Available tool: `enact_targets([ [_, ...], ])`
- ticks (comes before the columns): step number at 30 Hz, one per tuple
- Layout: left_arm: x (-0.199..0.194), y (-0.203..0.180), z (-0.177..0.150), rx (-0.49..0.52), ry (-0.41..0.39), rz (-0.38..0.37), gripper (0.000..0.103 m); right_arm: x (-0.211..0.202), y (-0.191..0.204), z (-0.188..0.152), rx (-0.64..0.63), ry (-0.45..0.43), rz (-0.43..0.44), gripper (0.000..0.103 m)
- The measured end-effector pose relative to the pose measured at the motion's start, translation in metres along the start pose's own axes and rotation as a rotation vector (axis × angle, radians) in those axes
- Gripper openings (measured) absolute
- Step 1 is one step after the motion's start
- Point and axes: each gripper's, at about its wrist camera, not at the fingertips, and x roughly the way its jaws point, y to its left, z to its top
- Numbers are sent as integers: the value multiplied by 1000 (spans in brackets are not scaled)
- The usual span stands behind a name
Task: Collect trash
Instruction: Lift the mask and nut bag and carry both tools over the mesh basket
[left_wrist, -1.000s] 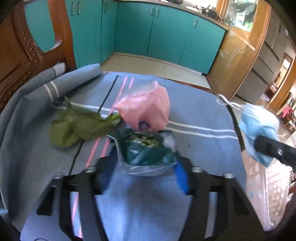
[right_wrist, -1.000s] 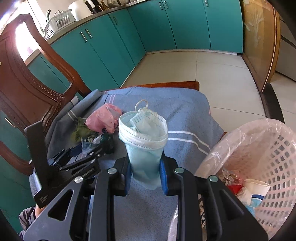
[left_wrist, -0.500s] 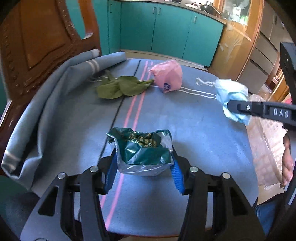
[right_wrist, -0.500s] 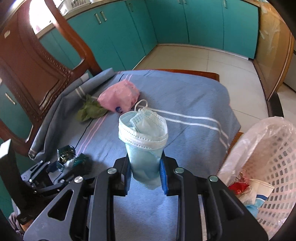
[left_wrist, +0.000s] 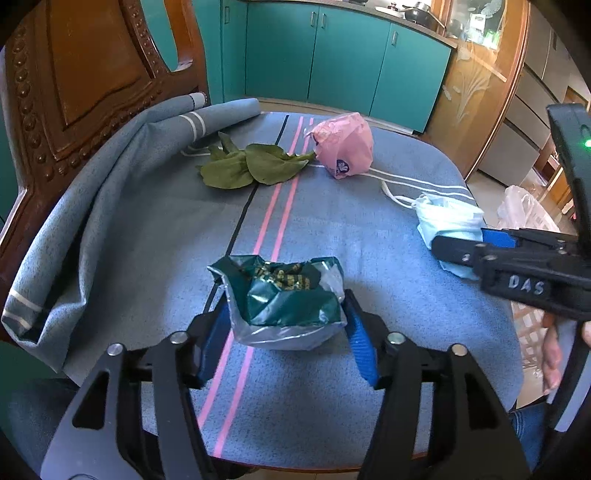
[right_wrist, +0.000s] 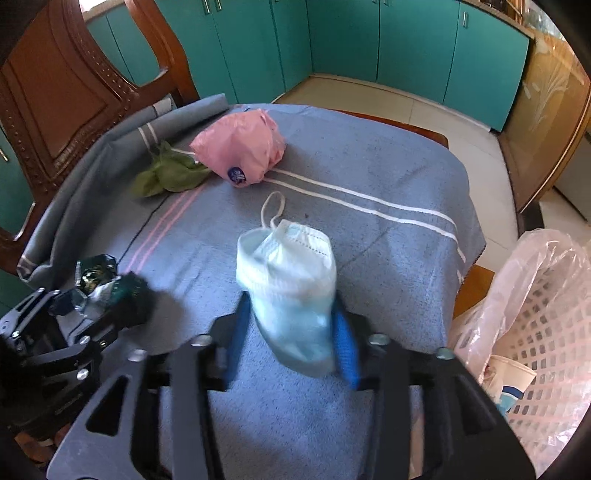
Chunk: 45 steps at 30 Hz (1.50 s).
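My left gripper (left_wrist: 284, 325) is shut on a crumpled green foil snack packet (left_wrist: 284, 295), held above the near part of the blue cloth-covered table (left_wrist: 332, 229). My right gripper (right_wrist: 291, 332) is shut on a light blue face mask (right_wrist: 288, 273), held over the table's near right side; it also shows in the left wrist view (left_wrist: 448, 221). A pink plastic bag (left_wrist: 341, 146) and green leaves (left_wrist: 247, 166) lie at the far side of the table. A white mesh trash basket lined with clear plastic (right_wrist: 543, 332) stands right of the table.
A carved wooden chair (left_wrist: 74, 92) stands at the table's left with the cloth bunched against it. Teal cabinets (left_wrist: 332, 55) line the far wall. The basket holds a paper cup (right_wrist: 509, 380) and other trash.
Both grippers have pulled back toward the near edge of the table with their loads. The pink bag and leaves now lie farther away. The right gripper has come down lower.
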Motion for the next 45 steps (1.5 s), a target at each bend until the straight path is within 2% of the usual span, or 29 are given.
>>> enact_targets([
  [3,-1,-2,1,3,-11,19,75,7,3,0,-9,4,-20,60],
  [5,-1,-2,2,3,-16,21,77,11,5,0,-16,8,-38,62],
  [9,2,-3,1,12,-10,20,76,19,6,-2,-35,13,-55,62],
  [10,2,-3,1,13,-9,18,73,19,7,-2,-40,6,-59,62],
  [11,3,-3,1,12,-6,16,66,19,8,-2,-45,3,-62,61],
  [12,4,-2,0,10,0,14,61,19,9,-2,-51,-1,-62,54],
  [14,4,-2,0,11,-7,14,59,18,10,-2,-57,-2,-55,41],
  [17,2,-3,-1,9,-14,13,56,16,13,-2,-70,-5,-46,32],
  [20,0,-1,0,0,-26,23,55,12,15,-2,-78,-17,-36,28],
  [25,-9,-1,2,-2,-53,33,55,-8,9,2,-54,-75,-17,28],
  [30,-23,-9,7,14,-91,21,55,-54,-18,7,15,-190,6,28],
  [35,-30,-30,10,47,-111,-19,54,-105,-72,-1,130,-299,-48,28],
  [39,-33,-54,13,83,-114,-72,54,-124,-116,-19,230,-309,-118,28],
  [45,-45,-109,22,166,-138,-191,54,-140,-170,-49,373,-279,-205,28],
])
